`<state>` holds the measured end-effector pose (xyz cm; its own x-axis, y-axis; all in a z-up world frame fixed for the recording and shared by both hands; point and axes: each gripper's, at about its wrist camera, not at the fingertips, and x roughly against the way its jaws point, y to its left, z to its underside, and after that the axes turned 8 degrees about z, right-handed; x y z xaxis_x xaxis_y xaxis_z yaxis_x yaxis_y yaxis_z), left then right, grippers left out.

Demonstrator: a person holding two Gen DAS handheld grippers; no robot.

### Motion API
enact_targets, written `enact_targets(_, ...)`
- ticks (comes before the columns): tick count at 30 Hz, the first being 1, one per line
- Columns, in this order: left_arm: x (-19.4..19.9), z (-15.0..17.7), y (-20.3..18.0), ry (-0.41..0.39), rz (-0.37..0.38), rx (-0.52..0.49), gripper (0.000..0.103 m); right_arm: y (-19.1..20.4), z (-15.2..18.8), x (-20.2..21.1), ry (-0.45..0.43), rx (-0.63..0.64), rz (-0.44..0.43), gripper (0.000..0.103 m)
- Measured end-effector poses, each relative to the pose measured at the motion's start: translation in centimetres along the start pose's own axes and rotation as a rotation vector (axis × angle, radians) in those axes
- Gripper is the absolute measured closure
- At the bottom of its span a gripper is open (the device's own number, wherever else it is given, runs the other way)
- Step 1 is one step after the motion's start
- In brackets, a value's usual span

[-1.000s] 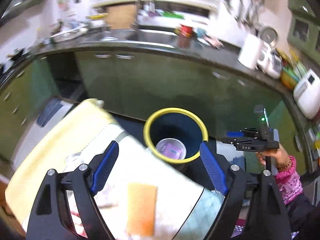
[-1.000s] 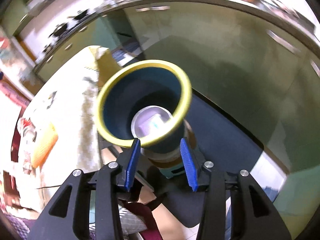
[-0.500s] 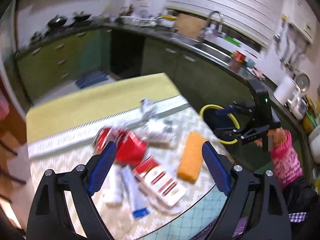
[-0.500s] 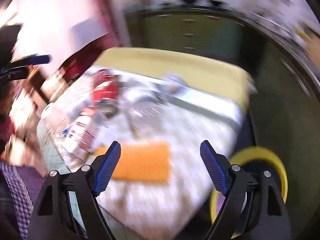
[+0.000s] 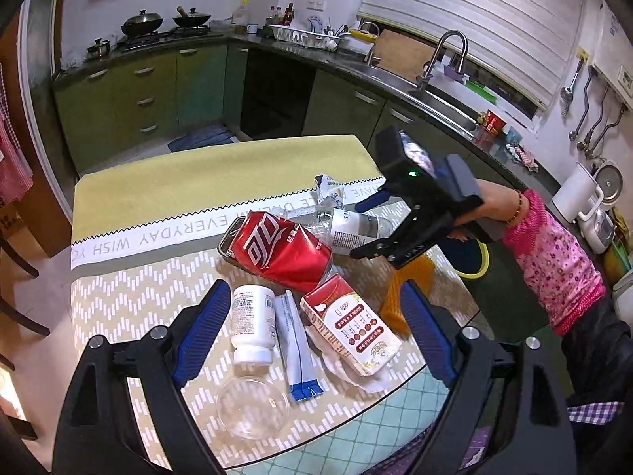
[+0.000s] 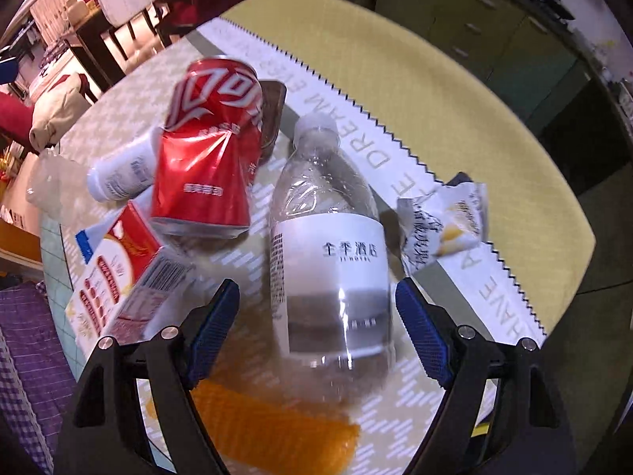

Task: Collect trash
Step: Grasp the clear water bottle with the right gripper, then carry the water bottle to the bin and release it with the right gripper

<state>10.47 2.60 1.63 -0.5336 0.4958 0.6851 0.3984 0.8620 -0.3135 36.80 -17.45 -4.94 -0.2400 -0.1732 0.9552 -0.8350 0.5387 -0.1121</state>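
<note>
Trash lies in a heap on the table: a crushed red can (image 5: 281, 251) (image 6: 209, 158), a clear water bottle (image 5: 348, 225) (image 6: 328, 245), a white pill bottle (image 5: 253, 320), a red-and-white carton (image 5: 348, 328) (image 6: 114, 273), a blue-and-white sachet (image 5: 294, 344) and a crumpled wrapper (image 6: 443, 225). My left gripper (image 5: 312, 332) hangs open over the pill bottle, sachet and carton. My right gripper (image 6: 316, 316) points steeply down, open, with the water bottle's base between its fingers and apart from both pads. In the left wrist view the right gripper (image 5: 370, 225) sits over the bottle.
An orange sponge (image 5: 403, 297) (image 6: 277, 423) lies by the table's right edge. A clear plastic cup (image 5: 253, 407) rests near the front edge. The yellow-rimmed bin (image 5: 474, 261) stands on the floor beyond the table (image 5: 158, 198). Kitchen cabinets and a sink run behind.
Both grippers have swung away from the bin, which holds a cup, to the table. The right gripper's jaws widened, and it now hangs over the water bottle.
</note>
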Motion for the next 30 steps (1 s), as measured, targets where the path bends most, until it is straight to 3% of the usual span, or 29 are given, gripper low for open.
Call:
enact_targets(9, -0.9, 0.3, 0.3, 0.018, 0.005, 0.004, 0.021, -0.1, -1.9, -4.3, 0.070, 0.019, -0.020, 0.025)
enact_targets(13, -0.9, 0.3, 0.2, 0.019, 0.009, 0.006, 0.021, -0.2, -2.8, -6.3, 0.086, 0.020, -0.022, 0.033)
enact_targets(14, -0.9, 0.3, 0.1, 0.020, 0.009, 0.005, 0.021, -0.2, -2.8, -6.3, 0.072, 0.015, -0.022, 0.037)
enact_targets(21, -0.9, 0.3, 0.3, 0.020, 0.010, 0.008, 0.021, -1.0, -2.9, -5.9, 0.020, -0.049, -0.010, 0.038)
enact_targets(30, -1.1, 0.4, 0.0, 0.021, 0.015, -0.001, 0.021, -1.3, 0.9, -2.1, -0.054, -0.124, -0.019, 0.039)
